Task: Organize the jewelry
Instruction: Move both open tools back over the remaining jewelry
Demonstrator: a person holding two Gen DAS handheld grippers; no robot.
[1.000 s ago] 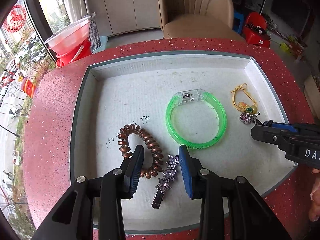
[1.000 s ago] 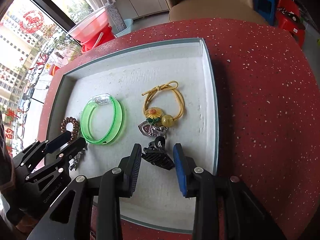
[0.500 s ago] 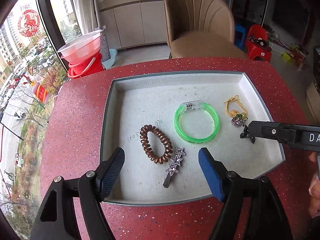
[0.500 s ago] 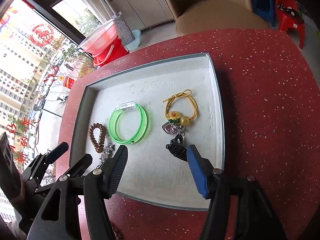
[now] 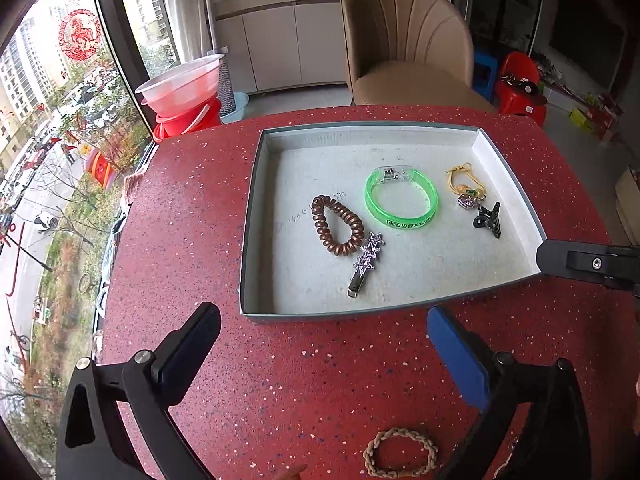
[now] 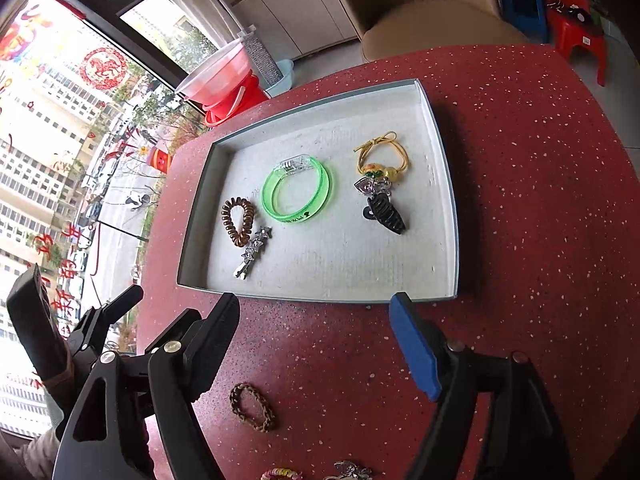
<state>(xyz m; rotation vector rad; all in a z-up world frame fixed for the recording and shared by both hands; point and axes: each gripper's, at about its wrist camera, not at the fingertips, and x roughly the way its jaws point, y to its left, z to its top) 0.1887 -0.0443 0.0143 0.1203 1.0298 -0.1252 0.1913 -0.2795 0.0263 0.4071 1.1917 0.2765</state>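
Note:
A grey tray on the red table holds a brown coil hair tie, a star hair clip, a green bangle, a yellow charm hair tie and a black claw clip. A braided bracelet lies on the table in front of the tray. My left gripper is open and empty, short of the tray's near edge. My right gripper is open and empty, also short of the tray.
More small jewelry lies at the table's near edge. A beige chair stands behind the table. Red basins stand by the window at the left. The right gripper's body shows beside the tray's right corner.
Both grippers have opened wide and pulled back out of the tray. The star clip and the black claw clip now lie free in the tray.

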